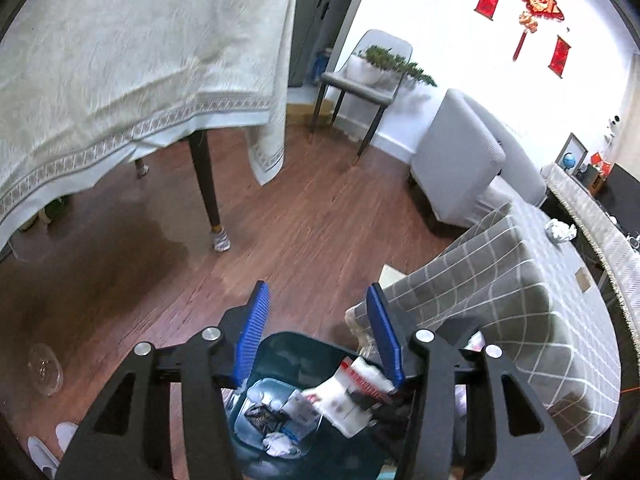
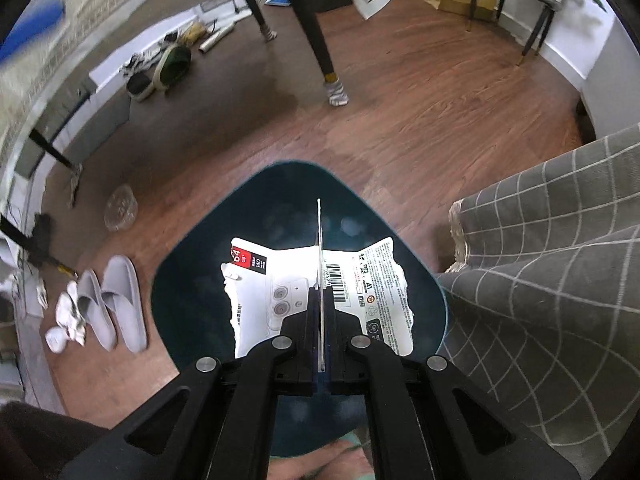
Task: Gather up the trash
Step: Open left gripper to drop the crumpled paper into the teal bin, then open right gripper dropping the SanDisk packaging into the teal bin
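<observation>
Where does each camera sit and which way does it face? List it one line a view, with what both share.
Left wrist: sits on the left tool, looking forward and down across the wood floor; its open blue fingers frame the teal bin of trash.
Right wrist: sits on the right tool, looking steeply down into the bin; its fingers are shut on a torn package card; a bare foot shows below.
Shared: bin, card, checked sofa cover, socked table leg, clear lid.

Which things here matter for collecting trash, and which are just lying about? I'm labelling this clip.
Job: torn white package in the shut right gripper; teal bin; crumpled paper; open left gripper.
Lying about: grey slippers; chair.
</observation>
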Motion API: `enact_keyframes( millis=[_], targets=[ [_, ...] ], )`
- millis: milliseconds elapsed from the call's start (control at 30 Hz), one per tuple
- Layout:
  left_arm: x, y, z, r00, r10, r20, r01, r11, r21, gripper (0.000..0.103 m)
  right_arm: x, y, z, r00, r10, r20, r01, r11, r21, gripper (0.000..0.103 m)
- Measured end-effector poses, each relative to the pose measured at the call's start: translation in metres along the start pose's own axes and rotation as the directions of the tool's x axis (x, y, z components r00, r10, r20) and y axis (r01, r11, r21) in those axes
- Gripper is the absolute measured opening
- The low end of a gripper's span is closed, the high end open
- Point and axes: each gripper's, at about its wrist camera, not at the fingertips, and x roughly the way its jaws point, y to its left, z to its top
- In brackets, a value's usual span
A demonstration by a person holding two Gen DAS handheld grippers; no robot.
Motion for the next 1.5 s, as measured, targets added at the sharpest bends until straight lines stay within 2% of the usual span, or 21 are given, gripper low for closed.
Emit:
enact_keyframes(
  millis=[367,400,467,500,700,833,1067,1333,1500],
  targets=[
    [-0.016,-0.021,0.011,0.998,-0.043,0.051,0.042,0.999,0.029,0.052,0.031,0.008,-0.019,0.996,0.015,-0.087,-0.019,0.999,-0.048,0.004],
    [-0.018,-0.022,0.012,0.998,-0.042,0.055,0.041,0.999,0.033,0.052,0.032,0.009,-0.021,0.996,0.011,-0.093,-0.016,0.998,-0.055,0.009],
    [-0.021,-0.024,0.013,0.997,-0.048,0.061,0.047,0.998,0.032,0.052,0.033,0.009,-0.023,0.995,0.000,-0.097,-0.007,0.998,-0.067,0.031],
    [-0.022,-0.025,0.014,0.997,-0.054,0.063,0.052,0.998,0.032,0.052,0.031,0.009,-0.024,0.996,-0.006,-0.091,0.000,0.998,-0.067,0.046],
    [-0.028,-0.031,0.019,0.995,-0.056,0.083,0.052,0.997,0.055,0.052,0.020,0.010,-0.026,0.997,0.001,-0.072,-0.007,0.997,-0.083,0.047],
    [-0.032,-0.033,0.022,0.994,-0.046,0.097,0.039,0.997,0.071,0.052,-0.001,0.014,-0.023,1.000,0.000,-0.021,-0.002,0.995,-0.102,0.047],
    [-0.042,-0.035,0.030,0.991,-0.046,0.129,0.039,0.998,0.058,0.052,-0.061,0.017,-0.016,0.990,-0.006,0.140,0.025,0.991,-0.128,0.047],
    [-0.054,-0.052,0.039,0.986,-0.048,0.161,0.035,0.996,0.083,0.054,-0.126,0.009,-0.014,0.959,0.006,0.283,0.021,0.996,-0.092,0.045],
    [-0.054,-0.068,0.042,0.988,-0.035,0.151,0.018,0.993,0.116,0.057,-0.169,-0.007,-0.021,0.922,-0.045,0.385,0.071,0.996,-0.053,0.044]
  ],
)
